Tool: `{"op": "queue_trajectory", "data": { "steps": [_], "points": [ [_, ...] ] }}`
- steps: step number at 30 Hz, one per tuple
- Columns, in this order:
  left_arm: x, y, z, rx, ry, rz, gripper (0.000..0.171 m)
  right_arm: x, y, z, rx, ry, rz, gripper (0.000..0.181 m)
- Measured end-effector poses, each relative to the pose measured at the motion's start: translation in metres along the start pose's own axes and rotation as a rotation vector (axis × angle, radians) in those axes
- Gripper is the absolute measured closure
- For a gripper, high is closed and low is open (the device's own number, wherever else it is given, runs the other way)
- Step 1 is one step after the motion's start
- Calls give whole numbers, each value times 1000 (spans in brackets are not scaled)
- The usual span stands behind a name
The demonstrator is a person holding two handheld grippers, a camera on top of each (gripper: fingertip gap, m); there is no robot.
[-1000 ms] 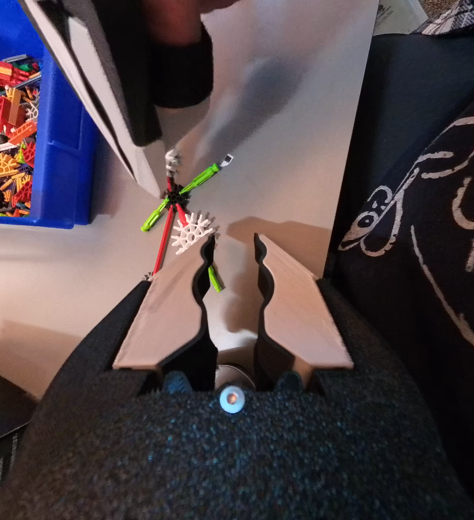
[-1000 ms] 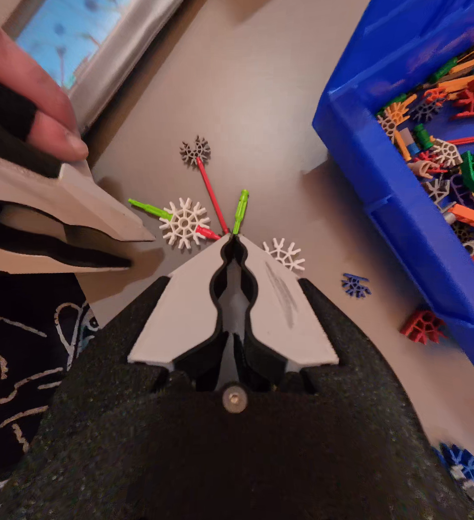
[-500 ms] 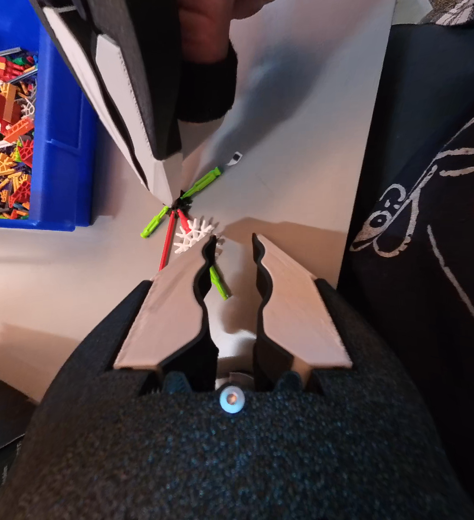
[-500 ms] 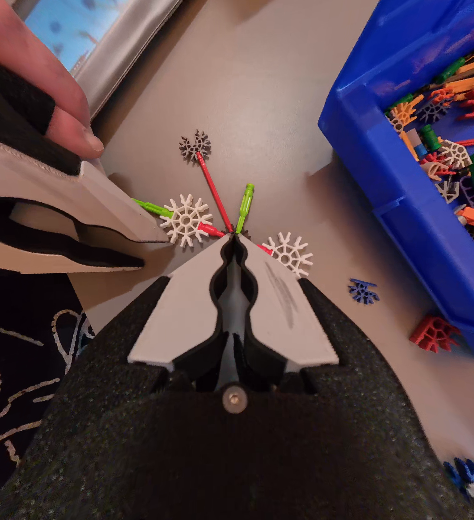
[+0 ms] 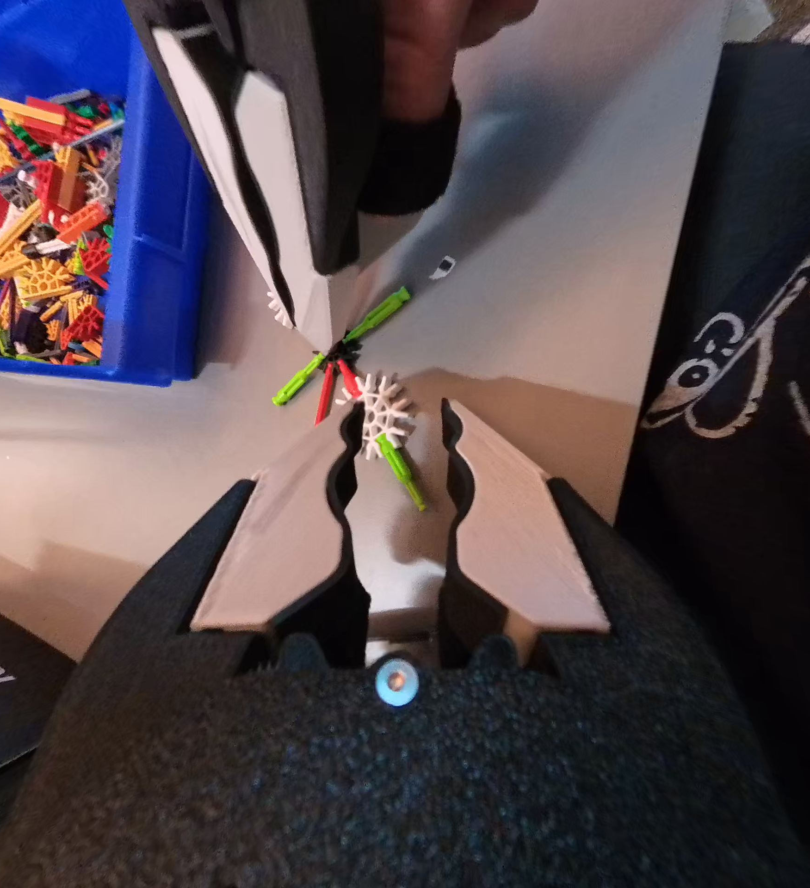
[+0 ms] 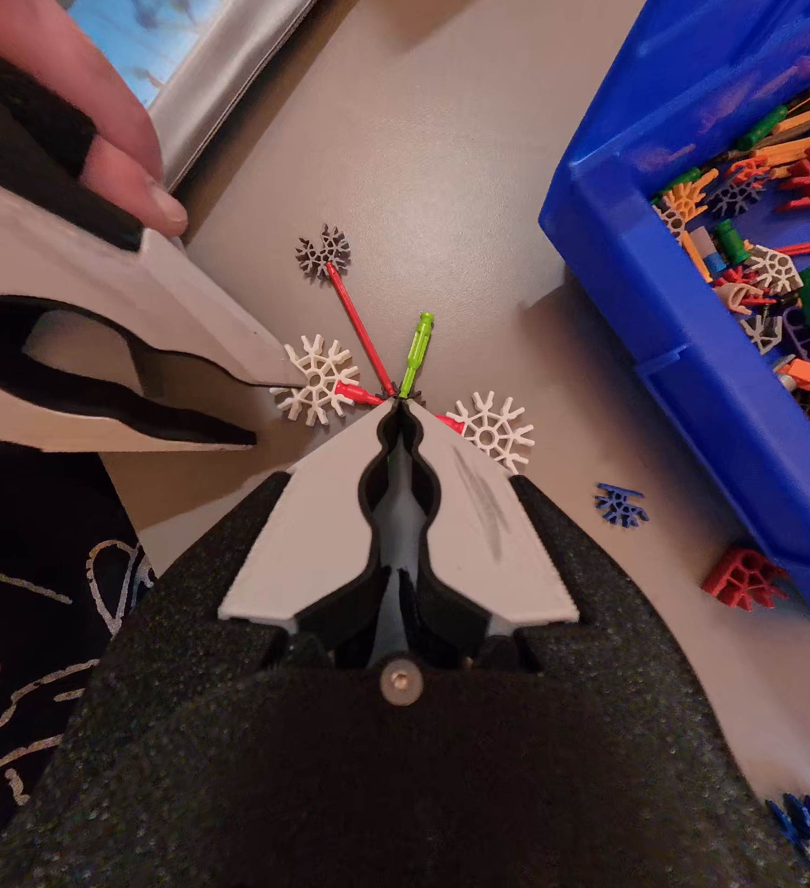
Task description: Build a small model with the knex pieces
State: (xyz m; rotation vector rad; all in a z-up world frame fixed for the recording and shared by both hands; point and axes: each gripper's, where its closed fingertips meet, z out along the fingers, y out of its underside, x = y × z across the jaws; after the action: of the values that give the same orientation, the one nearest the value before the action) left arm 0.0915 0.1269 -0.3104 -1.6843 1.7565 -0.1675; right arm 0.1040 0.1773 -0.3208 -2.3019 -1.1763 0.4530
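Observation:
My right gripper is shut on the black hub of a flat rod assembly on the table. From the hub run a green rod, a long red rod ending in a grey connector, and short red rods to two white snowflake connectors. My left gripper is open, with one white snowflake and its green rod between its fingertips. In the left wrist view the right gripper comes in from above onto the hub.
A blue bin full of mixed building pieces stands to the right; it also shows in the left wrist view. Loose blue and red connectors lie beside it. A person's dark printed garment borders the table edge. The gap from one gripper's tips to the other's is roughly 6 centimeters.
My left gripper has moved forward, so the white snowflake now lies between its open fingertips. The right gripper stays shut on the hub and has shifted slightly with the assembly.

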Motion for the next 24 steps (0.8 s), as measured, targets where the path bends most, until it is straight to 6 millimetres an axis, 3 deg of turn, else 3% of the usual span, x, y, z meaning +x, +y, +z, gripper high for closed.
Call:
{"op": "queue_trajectory", "data": {
  "steps": [7, 24],
  "points": [
    [6, 0, 6, 2, 34, -16, 153, 0, -1, 0, 6, 6, -5, 181],
    [7, -2, 7, 4, 37, -15, 157, 4, -6, 4, 17, 32, -23, 181]
  ]
}}
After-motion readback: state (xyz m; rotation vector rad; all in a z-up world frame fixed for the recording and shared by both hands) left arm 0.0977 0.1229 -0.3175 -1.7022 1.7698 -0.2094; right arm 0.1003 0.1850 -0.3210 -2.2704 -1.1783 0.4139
